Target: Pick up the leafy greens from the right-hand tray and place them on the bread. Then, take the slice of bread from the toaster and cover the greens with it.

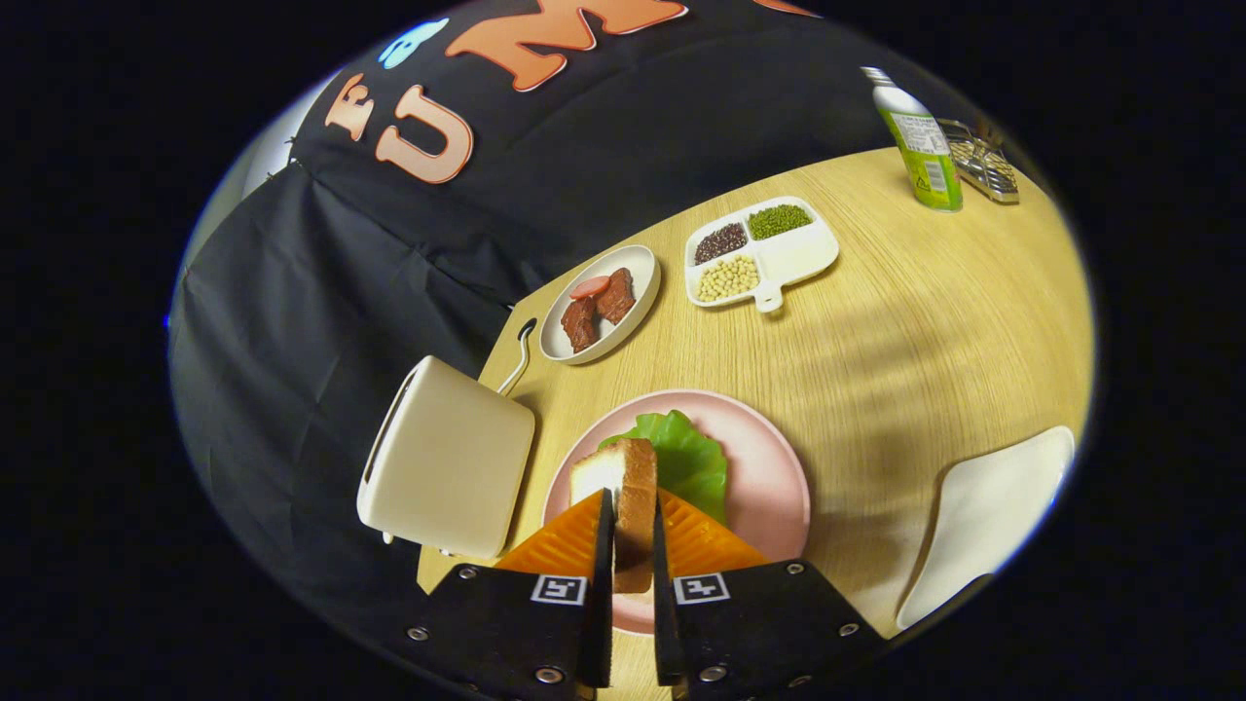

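i hold the bread slice (631, 506) clamped edge-up between the gripper (633, 545) fingers, above the leafy greens (686, 458) on the pink plate (774, 477), ready to cover them.

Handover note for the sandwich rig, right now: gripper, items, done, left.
Gripper: fingers shut on the bread slice, held on edge above the pink plate.
Leafy greens: on the pink plate, just beyond the fingers; whether bread lies under them cannot be told.
Toaster: beside the plate; no slice sticks out of its slot.
White tray: on the plate's other side, bare where visible.
Done: greens moved, slice taken from the toaster.
Left: lower the slice flat over the greens, open the fingers, back away.
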`<state>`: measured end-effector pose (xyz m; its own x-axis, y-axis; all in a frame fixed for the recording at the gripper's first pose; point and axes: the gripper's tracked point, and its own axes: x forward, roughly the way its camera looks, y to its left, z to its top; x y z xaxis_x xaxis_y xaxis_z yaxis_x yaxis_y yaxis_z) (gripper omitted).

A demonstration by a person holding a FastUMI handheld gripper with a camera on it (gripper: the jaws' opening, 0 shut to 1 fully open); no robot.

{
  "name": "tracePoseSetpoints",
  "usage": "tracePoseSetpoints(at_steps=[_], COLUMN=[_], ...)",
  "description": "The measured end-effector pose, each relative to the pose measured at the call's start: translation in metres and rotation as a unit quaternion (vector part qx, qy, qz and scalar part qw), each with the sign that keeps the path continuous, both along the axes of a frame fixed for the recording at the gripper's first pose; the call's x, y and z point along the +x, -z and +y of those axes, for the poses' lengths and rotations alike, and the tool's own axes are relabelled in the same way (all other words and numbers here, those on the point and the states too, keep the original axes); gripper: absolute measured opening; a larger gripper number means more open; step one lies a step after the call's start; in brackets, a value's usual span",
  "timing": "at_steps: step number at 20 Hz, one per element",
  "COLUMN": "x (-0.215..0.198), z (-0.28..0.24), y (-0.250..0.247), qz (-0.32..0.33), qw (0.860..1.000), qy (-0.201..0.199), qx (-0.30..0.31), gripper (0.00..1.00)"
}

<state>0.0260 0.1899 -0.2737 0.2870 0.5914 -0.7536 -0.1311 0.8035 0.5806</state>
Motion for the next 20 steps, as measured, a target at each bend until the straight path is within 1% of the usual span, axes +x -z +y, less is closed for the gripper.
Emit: tracePoseSetpoints(at_steps=[3,4,5,6,7,9,12,20], x=[0.0,0.0,0.002,0.001,0.0,0.003,0.012,0.033], z=[-0.004,-0.006,-0.01,-0.014,-0.017,-0.018,-0.025,-0.048], y=[0.002,0.004,0.006,0.007,0.007,0.003,-0.012,-0.06], qz=[-0.023,-0.03,-0.038,-0.042,-0.048,-0.071,-0.114,-0.209], qw=[0.999,0.999,0.998,0.996,0.995,0.993,0.987,0.966], qy=[-0.01,-0.012,-0.015,-0.016,-0.019,-0.022,-0.021,0.01], qx=[-0.03,-0.043,-0.056,-0.071,-0.081,-0.095,-0.114,-0.154], gripper=[0.31,0.33,0.39,0.43,0.49,0.55,0.59,0.66])
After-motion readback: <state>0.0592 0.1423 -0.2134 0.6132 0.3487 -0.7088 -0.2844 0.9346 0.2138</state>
